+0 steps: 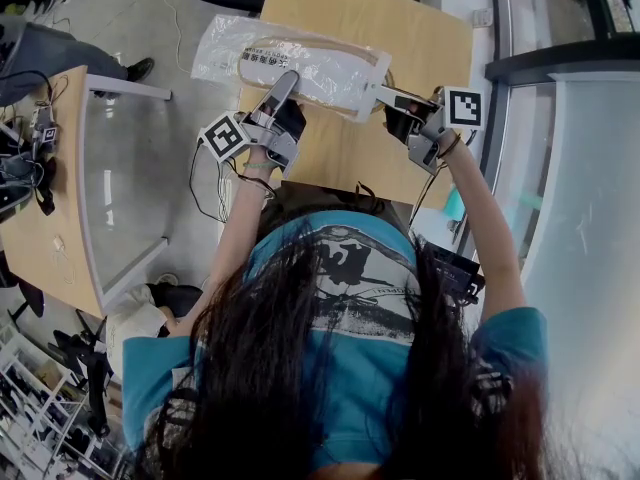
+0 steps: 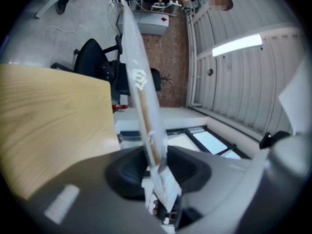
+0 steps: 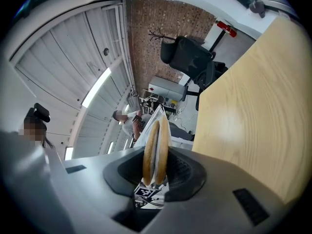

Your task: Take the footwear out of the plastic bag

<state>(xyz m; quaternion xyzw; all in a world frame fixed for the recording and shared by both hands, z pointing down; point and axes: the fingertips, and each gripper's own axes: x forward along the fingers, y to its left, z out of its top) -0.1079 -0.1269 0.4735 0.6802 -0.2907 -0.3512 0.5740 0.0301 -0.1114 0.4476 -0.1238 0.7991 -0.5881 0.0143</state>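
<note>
Bag (image 1: 290, 63) hangs just over the table (image 1: 420, 28), the left tongs (image 1: 283, 86) pinching its thin edge. The right tongs (image 1: 385, 95) are clamped on the end of the flat slippers (image 3: 156, 150). Light, floppy, slick film that will probably slide. Best hold: the paired soles' stiffer end.

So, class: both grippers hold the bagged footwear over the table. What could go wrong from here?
1. The left gripper pinches only a thin edge of the plastic bag; it could slip or tear when pulled.
2. The right gripper seems to clamp the footwear through the plastic, so pulling may drag the bag along rather than free the footwear.
</note>
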